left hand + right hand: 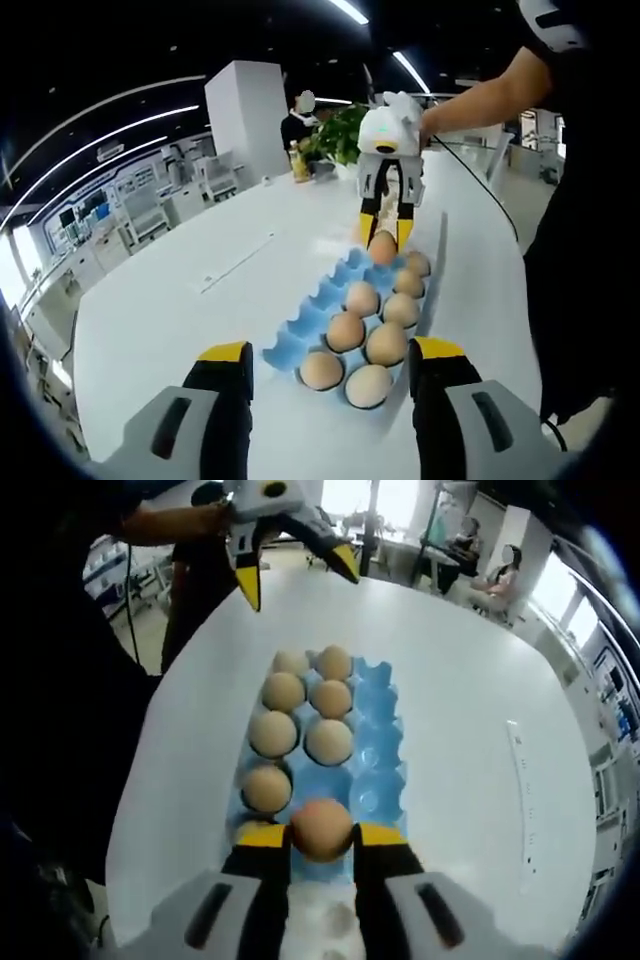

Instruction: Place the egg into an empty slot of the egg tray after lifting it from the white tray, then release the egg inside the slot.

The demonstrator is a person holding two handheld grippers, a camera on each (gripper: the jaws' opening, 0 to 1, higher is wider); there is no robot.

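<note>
Egg (pixel 322 829) first: it sits clamped between the yellow-tipped jaws of the right hand-held gripper (pixel 322 836), poised over the near end of the blue egg tray (pixel 385 742) in the right gripper view. It looks just above a cup, or perhaps already touching it; I cannot tell which. The grip falls across the egg's middle, which keeps it from rolling out as it comes down.

Going left to right in the left gripper view: the left hand-held gripper (pixel 332 362) rises from the bottom with its jaws wide apart and nothing between them, well short of the tray's near end. It seems held back so the other hand has room. Past it, the tray runs away across the white surface (pixel 180 310), and at its far end the right hand-held gripper (pixel 384 232) points down with the egg (pixel 382 247) in its tips. A person's arm (pixel 470 100) holds it from the right.

Counting in the left gripper view: one tray, eight eggs seated in it in two rows along its right side, plus the one being carried, so nine in all. The left row of cups stands bare. In the right gripper view one seated egg is partly hidden behind the jaw.

My judgement: the task is in its placing step. What remains is a gentle lowering until the egg rests in the cup, then parting the jaws.
</note>
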